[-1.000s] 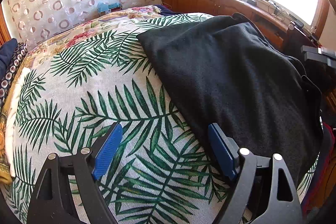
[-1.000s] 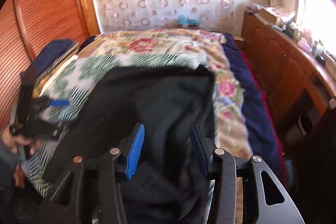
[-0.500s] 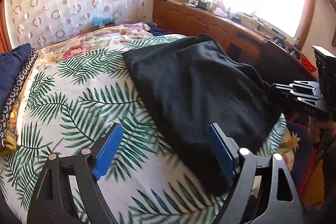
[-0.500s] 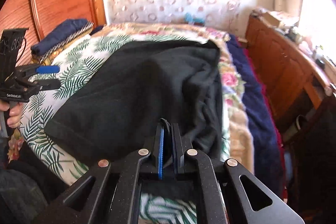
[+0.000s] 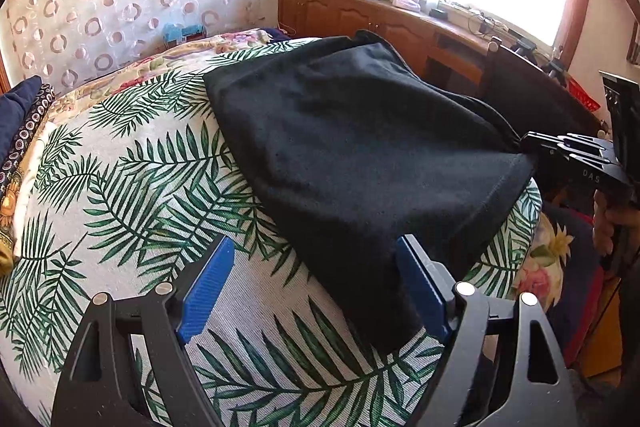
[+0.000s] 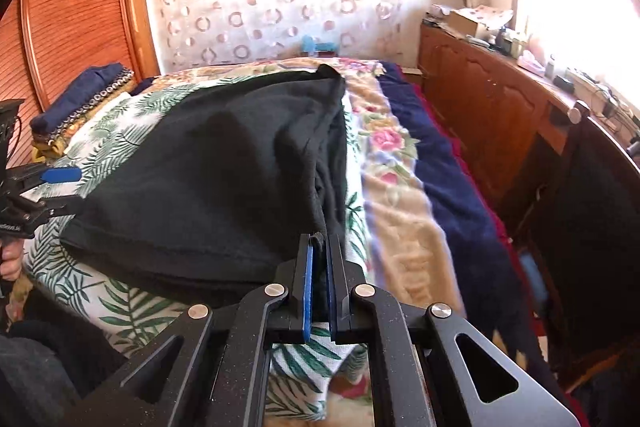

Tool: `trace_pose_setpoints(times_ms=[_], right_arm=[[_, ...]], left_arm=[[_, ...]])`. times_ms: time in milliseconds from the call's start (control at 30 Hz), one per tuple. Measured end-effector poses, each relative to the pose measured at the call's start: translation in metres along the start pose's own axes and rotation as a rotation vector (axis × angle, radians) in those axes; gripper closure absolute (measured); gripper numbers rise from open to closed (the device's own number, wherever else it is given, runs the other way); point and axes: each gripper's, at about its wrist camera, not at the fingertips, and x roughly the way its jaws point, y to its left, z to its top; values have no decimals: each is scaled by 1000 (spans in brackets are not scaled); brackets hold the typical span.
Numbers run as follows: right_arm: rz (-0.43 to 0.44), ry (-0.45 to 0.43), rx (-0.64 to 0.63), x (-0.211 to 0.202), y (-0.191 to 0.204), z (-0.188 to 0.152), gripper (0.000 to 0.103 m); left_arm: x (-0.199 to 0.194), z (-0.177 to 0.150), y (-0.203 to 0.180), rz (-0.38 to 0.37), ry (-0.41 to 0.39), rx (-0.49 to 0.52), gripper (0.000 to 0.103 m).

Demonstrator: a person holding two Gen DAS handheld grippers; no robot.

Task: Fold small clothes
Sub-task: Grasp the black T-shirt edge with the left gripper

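Note:
A black garment (image 5: 360,147) lies spread on a palm-leaf sheet (image 5: 140,187) over the bed. My left gripper (image 5: 316,283) is open, and its right finger is beside the garment's near corner. My right gripper (image 6: 319,247) is shut on the garment's near right corner (image 6: 318,237); the garment (image 6: 224,167) stretches away from it. In the left wrist view the right gripper (image 5: 568,151) shows at the garment's right edge. In the right wrist view the left gripper (image 6: 44,187) shows open at the garment's left side.
Folded dark blue clothes (image 6: 80,87) are stacked at the bed's far left. A floral blanket (image 6: 392,163) and a navy blanket (image 6: 452,167) lie along the right. A wooden cabinet (image 6: 500,99) with clutter stands under the window. A dark chair (image 6: 592,187) is to the right.
My right gripper went from open to shut on the garment's corner and now holds it. My left gripper has drawn back toward the garment's near left corner and stays open.

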Motion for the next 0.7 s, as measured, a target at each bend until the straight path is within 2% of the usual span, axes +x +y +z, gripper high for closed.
trace_pose_setpoints(times_ms=[167, 400, 500, 567, 700], right_arm=[[3, 41, 5, 13, 8, -4, 98], [-5, 30, -2, 6, 8, 4, 98], [-22, 23, 2, 5, 7, 2, 98], [-30, 15, 6, 3, 7, 2, 89], [-42, -15, 10, -1, 7, 1, 81]], left_arm=[[1, -4, -2, -4, 3, -3, 19], [1, -7, -2, -10, 11, -16, 19], [-2, -11, -1, -49, 9, -31, 20], [-4, -14, -1, -77, 7, -36, 27], [-6, -20, -5, -108, 14, -31, 44]])
